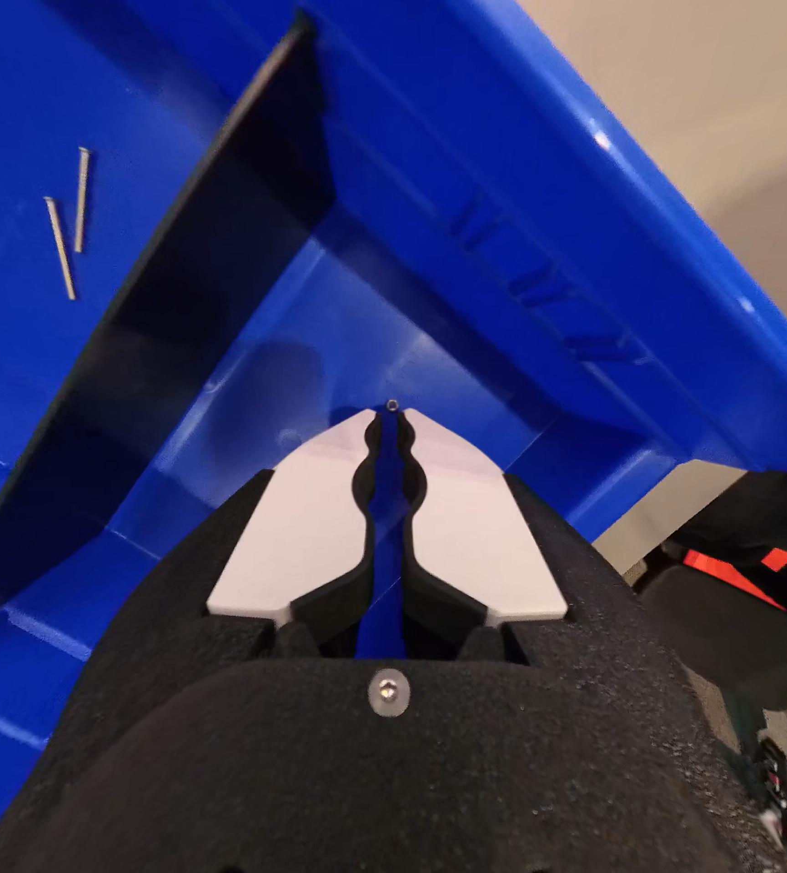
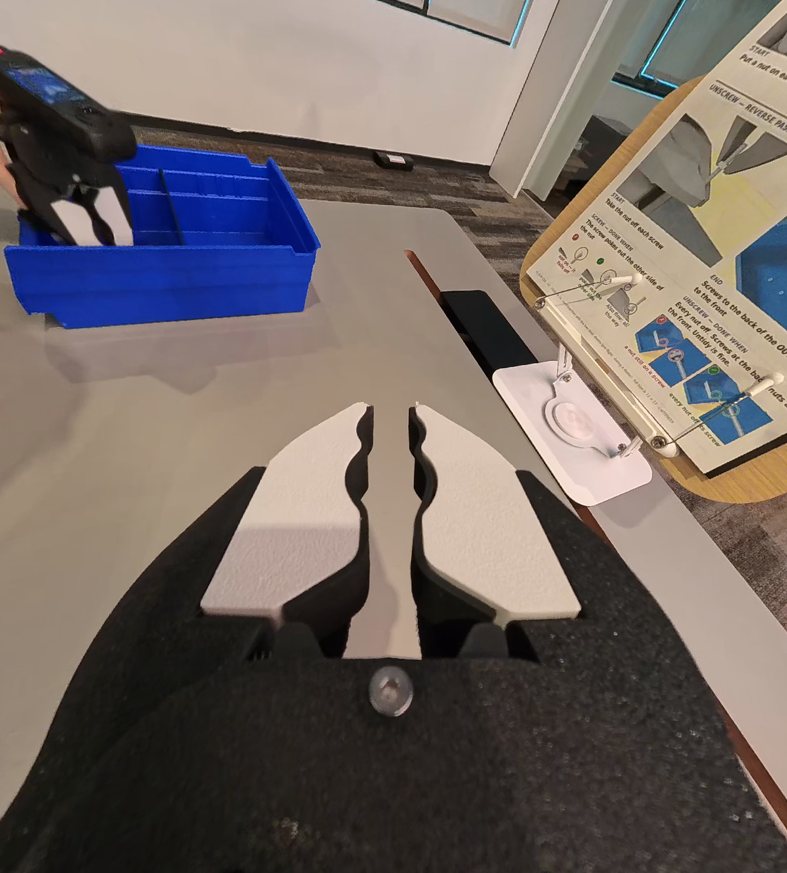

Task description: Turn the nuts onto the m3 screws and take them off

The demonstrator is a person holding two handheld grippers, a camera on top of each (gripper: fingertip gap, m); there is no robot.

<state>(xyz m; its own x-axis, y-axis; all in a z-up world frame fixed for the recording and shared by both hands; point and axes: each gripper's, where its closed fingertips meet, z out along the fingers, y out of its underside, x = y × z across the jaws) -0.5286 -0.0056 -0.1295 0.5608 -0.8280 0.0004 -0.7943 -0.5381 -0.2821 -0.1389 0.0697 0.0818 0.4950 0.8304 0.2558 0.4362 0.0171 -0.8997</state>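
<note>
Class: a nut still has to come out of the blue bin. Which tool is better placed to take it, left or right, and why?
Left. The left tool is inside the blue bin, tips at a nut; the right tool hangs open over bare table.

A printed instruction sheet (image 2: 693, 264) on a white wire stand (image 2: 575, 425) sits at the grey desk's (image 2: 193, 449) right edge, probably clamped.

Two screws (image 1: 70, 222), one nut (image 1: 392, 405), one blue bin (image 2: 160, 288), two grippers, one instruction sheet (image 2: 693, 264).
</note>
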